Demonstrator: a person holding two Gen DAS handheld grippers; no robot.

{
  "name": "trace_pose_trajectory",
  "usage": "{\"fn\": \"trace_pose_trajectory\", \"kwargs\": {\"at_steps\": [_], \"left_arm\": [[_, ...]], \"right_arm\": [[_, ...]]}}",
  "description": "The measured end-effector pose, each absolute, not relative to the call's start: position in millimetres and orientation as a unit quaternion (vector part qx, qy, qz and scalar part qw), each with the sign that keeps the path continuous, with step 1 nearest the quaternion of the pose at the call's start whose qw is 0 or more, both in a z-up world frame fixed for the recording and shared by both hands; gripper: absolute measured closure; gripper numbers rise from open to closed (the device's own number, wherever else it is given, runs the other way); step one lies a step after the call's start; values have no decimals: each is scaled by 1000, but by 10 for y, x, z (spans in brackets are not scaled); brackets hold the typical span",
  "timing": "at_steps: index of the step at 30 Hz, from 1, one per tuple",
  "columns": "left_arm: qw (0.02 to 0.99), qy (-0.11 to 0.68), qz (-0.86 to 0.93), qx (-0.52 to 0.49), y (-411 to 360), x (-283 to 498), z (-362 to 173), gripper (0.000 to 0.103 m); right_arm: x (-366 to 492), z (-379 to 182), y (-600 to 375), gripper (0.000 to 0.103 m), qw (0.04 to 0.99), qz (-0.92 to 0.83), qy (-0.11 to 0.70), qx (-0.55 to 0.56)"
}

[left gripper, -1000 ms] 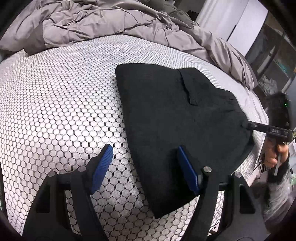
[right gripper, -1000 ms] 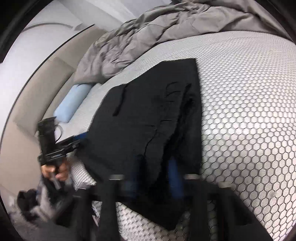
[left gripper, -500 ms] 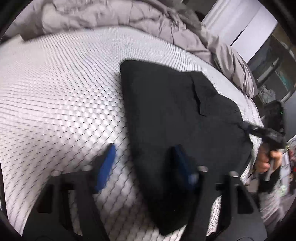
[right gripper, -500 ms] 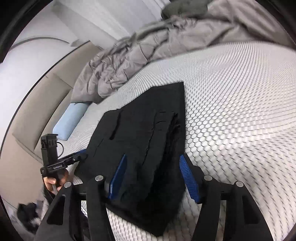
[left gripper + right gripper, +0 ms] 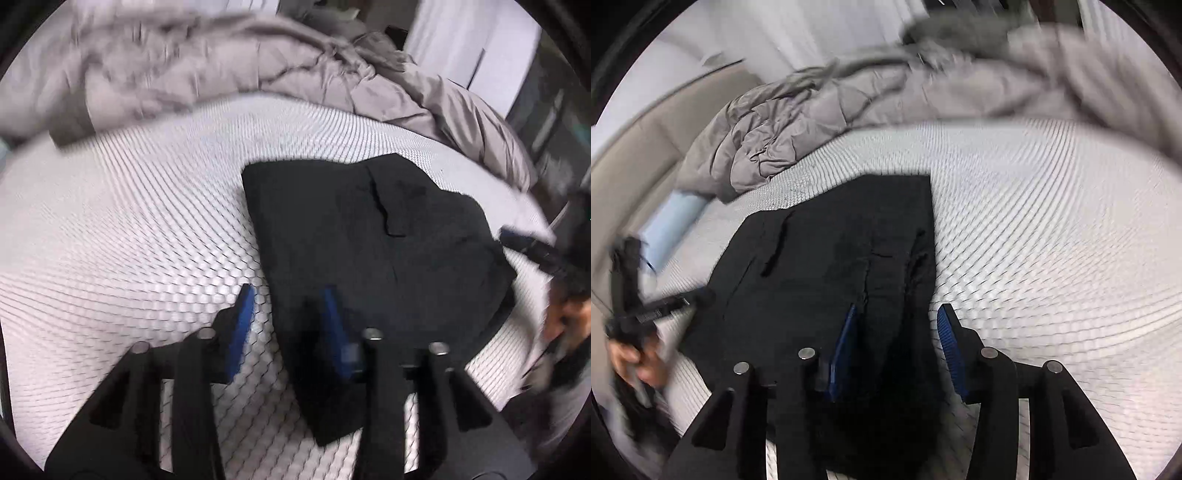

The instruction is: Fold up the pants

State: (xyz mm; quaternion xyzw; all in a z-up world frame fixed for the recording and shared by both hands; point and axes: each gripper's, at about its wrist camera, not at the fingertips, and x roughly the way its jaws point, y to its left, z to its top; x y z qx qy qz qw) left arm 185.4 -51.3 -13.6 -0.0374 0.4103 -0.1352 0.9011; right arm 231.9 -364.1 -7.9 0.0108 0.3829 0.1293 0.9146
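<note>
Black folded pants lie on the honeycomb-patterned bed in the left wrist view, spreading from the centre to the right of the frame, with a narrow corner pointing toward the bottom edge. The left hand-held gripper sits at lower centre, its jaws partly apart and opening slightly; one blue pad is over the bare sheet, the other over the edge of the pants, and neither presses on the cloth. A second ago the jaws stood wider and the pants filled more of the lower frame; now the cloth looks further off and the whole picture is smeared. At the right edge the right hand-held gripper shows as a dark blur just off the corner of the pants, where earlier its tip touched that corner. A rumpled grey duvet fills the top.

From the right wrist view, the pants run from the centre down to the bottom edge. The right hand-held gripper straddles their thick right edge with jaws partly apart and closing, the pads clear of the cloth; a second ago they were clamped shut on it. At left, a hand carries the left hand-held gripper, blurred, at the left edge of the pants. A pale blue pillow lies at left below the duvet.
</note>
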Motion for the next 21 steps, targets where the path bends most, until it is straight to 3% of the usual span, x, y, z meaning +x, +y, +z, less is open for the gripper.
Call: {"fn": "trace_pose_trajectory", "kwargs": {"at_steps": [1, 2, 7, 12, 17, 21], "left_arm": [[907, 397, -138, -27, -570, 1761, -66, 34], [911, 384, -146, -23, -631, 1680, 1, 25], [902, 369, -223, 12, -1125, 1628, 4, 22], [870, 425, -243, 66, -1568, 1870, -377, 21], [868, 424, -236, 105, -1459, 1772, -395, 15], [875, 416, -236, 76, -1345, 1792, -244, 15]], "right_arm": [[2255, -29, -3596, 57, 914, 138, 382, 1], [2204, 4, -3519, 57, 910, 160, 383, 0], [2182, -208, -2943, 57, 875, 243, 416, -47], [2310, -584, -2771, 60, 851, 240, 460, -78], [2060, -479, -3053, 63, 848, 242, 444, -159], [2054, -326, -3125, 61, 855, 247, 443, -107]]}}
